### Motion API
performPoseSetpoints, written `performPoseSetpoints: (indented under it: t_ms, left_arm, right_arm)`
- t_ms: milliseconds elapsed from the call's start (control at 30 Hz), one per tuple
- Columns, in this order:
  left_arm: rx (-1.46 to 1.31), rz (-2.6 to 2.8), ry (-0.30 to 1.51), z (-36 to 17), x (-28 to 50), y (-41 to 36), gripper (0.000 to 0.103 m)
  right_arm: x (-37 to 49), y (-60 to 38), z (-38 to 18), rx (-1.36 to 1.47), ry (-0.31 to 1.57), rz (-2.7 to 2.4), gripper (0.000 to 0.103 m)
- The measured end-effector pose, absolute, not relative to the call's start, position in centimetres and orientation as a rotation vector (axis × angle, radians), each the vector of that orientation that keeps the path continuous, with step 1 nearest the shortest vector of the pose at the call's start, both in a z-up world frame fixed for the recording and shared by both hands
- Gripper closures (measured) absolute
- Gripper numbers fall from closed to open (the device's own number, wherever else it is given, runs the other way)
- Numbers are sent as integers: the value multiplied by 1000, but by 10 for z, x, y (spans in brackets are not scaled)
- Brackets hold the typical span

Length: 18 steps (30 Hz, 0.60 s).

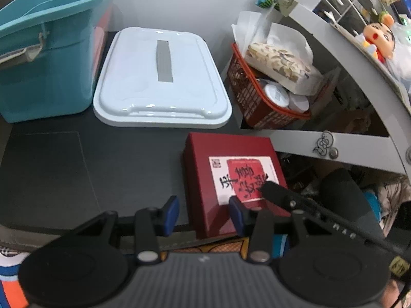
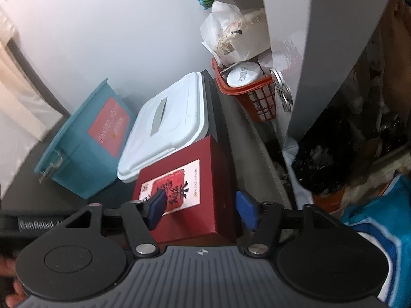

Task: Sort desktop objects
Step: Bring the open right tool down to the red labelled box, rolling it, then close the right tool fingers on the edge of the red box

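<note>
A dark red box [image 1: 231, 179] with a white and red label lies at the front right of the black desk [image 1: 77, 166]. My left gripper [image 1: 204, 214] is open at the box's near left corner, one pad over its edge. The right gripper's arm [image 1: 295, 200] reaches over the label. In the right wrist view the box [image 2: 203, 187] lies between the open blue pads of my right gripper [image 2: 203, 210], with the left pad [image 2: 156, 208] over the label and the right pad [image 2: 246, 210] past the box's right side. A teal storage bin [image 1: 43, 59] stands at the back left.
A white lid [image 1: 159, 77] lies flat beside the bin. A red basket [image 1: 259, 92] with a tissue box and round tins sits at the back right, under a white shelf frame [image 1: 359, 77]. A doll [image 1: 380, 38] sits on the shelf.
</note>
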<state>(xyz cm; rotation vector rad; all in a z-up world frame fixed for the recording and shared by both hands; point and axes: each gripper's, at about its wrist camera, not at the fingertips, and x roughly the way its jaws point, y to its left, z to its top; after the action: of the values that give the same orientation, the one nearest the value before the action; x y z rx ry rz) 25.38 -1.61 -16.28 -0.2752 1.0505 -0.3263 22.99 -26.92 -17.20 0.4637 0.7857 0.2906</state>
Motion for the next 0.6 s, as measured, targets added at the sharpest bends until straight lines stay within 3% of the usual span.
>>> performPoseSetpoints:
  t_ms: [267, 600]
  left_arm:
    - [-288, -336, 1053, -166, 252, -15, 57]
    - [-333, -382, 1070, -170, 250, -20, 55]
  right_arm:
    - [244, -273, -180, 527, 828, 256, 33]
    - [255, -274, -198, 647, 895, 280, 22]
